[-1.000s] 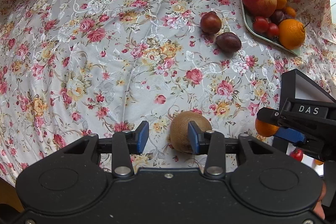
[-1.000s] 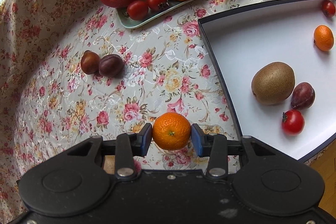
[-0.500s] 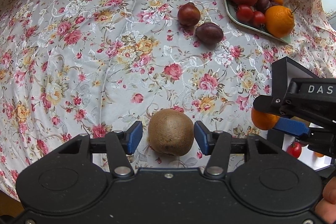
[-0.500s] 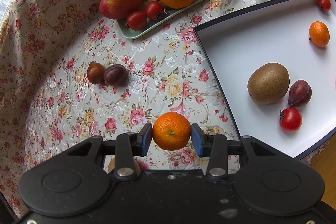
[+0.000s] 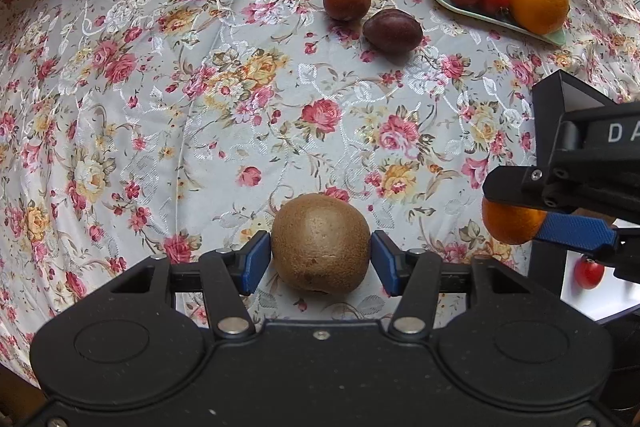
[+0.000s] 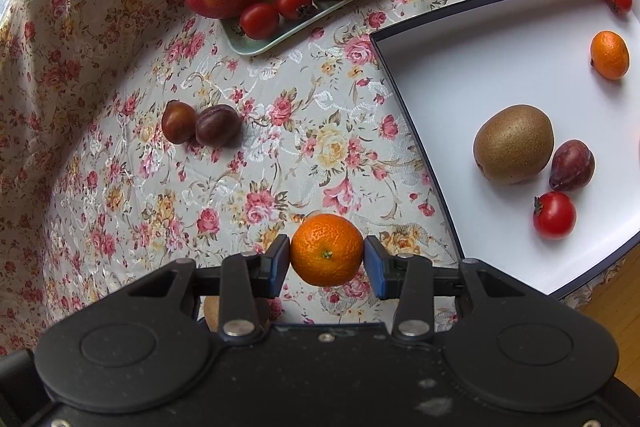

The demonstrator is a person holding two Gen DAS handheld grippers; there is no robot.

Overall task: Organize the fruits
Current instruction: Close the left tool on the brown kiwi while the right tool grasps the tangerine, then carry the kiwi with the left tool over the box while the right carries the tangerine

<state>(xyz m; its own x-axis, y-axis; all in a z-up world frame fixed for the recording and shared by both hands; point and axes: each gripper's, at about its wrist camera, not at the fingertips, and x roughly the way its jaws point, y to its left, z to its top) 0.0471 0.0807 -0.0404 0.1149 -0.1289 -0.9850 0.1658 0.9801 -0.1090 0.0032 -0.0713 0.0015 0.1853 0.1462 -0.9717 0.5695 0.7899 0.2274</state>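
Brown kiwi [image 5: 320,243] now sits between pads of our left hand-held gripper [image 5: 320,261], which a second ago stood narrow and off to its side; jaws half open, small gaps, no grip yet. Kiwi rests on floral surface [image 5: 200,99]. Our right hand-held gripper [image 6: 326,261] stays clamped on mandarin [image 6: 327,249], white tray [image 6: 460,75] beside it.

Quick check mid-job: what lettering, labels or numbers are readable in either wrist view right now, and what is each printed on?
"D A": white letters on the black body of the right gripper, seen in the left wrist view; the word runs off the picture's right edge, so the rest is cut off.
No other text, label or number shows in either view.
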